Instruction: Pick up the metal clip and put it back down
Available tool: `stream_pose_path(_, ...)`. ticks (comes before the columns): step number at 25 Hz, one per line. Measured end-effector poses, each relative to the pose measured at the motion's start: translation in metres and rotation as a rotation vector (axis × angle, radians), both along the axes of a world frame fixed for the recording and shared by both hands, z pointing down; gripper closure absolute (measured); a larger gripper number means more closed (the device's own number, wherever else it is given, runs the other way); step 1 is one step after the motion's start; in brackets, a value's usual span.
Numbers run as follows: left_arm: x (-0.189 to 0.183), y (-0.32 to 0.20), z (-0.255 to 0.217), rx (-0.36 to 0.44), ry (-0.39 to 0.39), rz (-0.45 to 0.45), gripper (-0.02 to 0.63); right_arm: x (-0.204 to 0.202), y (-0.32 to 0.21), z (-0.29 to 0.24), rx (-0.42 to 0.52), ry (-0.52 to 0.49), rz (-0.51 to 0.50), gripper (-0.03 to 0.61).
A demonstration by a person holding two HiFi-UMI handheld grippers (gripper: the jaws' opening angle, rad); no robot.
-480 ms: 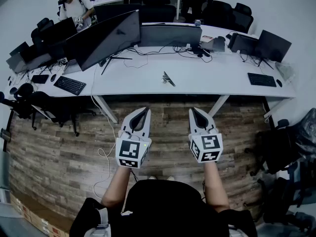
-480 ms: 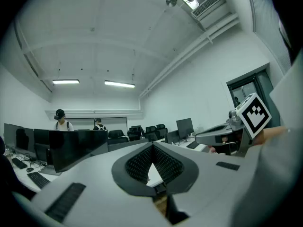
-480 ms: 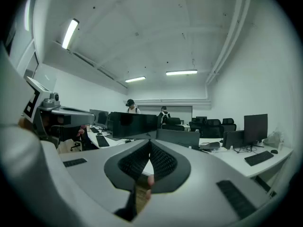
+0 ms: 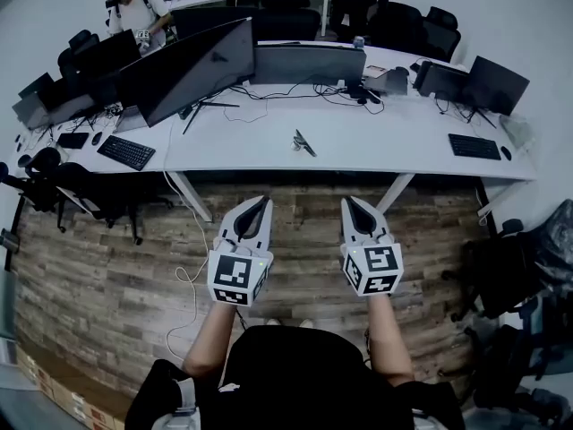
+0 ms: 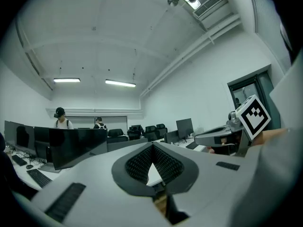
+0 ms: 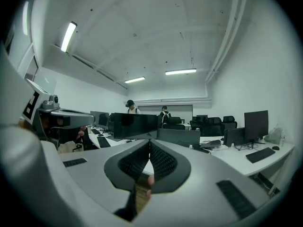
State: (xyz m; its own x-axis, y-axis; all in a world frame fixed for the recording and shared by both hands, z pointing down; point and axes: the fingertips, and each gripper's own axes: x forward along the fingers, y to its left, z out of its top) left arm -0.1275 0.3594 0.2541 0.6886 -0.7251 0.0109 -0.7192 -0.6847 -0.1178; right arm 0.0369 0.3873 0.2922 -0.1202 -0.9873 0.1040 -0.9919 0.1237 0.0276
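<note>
i hold the left gripper (image 4: 265,201) and right gripper (image 4: 348,201) closed and empty, metal clip (image 4: 303,141) well ahead of both.

We're looking at an open-plan office: long white desks (image 4: 358,141) run in rows, dark monitors (image 4: 192,70) line them, and keyboards (image 4: 126,154) and trailing cables (image 4: 269,92) lie on top. Black swivel chairs (image 4: 421,25) crowd the back, apparently at another desk row. There's a wood-plank floor (image 4: 116,276), strip lights (image 5: 120,83) overhead, and a person (image 4: 134,12) standing at a far desk.
</note>
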Motion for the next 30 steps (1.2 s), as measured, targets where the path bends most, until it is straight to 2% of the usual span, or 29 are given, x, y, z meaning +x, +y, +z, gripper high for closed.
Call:
stream_pose_path(12,0.030,0.025,0.008,-0.008,0.018,-0.027,0.602,0.023,0.017,0.013,-0.004,0.000,-0.042,0.554)
stream_pose_path(17,0.034,0.027,0.008,0.008,-0.001,-0.047,0.602,0.026,0.016,0.013,-0.006,0.002,-0.070,0.554)
stream_pose_path(20,0.036,0.023,0.007,-0.005,0.015,-0.059,0.601,0.027,0.010,0.012,-0.004,0.010,-0.083,0.554)
stream_pose_path(30,0.044,-0.012,0.015,0.000,-0.006,-0.063,0.602,0.035,-0.023,0.021,-0.019,0.011,-0.092,0.554)
